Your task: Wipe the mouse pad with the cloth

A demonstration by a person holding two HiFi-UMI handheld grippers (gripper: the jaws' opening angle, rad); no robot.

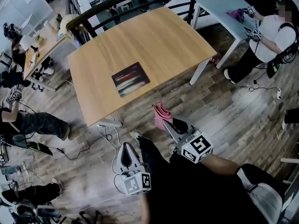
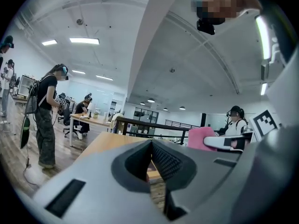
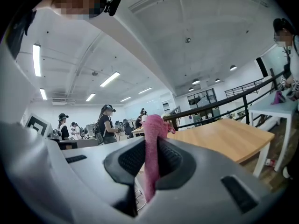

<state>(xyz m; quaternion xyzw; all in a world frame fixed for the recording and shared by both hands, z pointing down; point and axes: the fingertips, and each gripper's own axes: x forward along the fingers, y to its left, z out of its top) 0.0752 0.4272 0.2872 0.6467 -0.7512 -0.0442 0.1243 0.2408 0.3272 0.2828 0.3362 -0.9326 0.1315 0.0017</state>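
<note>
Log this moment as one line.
right claw: shut on pink cloth | left claw: shut, empty | mouse pad: on table, cloth not on it

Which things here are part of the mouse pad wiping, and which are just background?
Job: pink cloth, clamped in the right gripper; mouse pad; wooden table under it.
Background: white table, purple cloth on it, person standing there, floor cables, shut, empty left gripper.

One mouse pad (image 1: 131, 79), one pink cloth (image 1: 162, 114), two grippers (image 1: 127, 146) (image 1: 166, 123)
</note>
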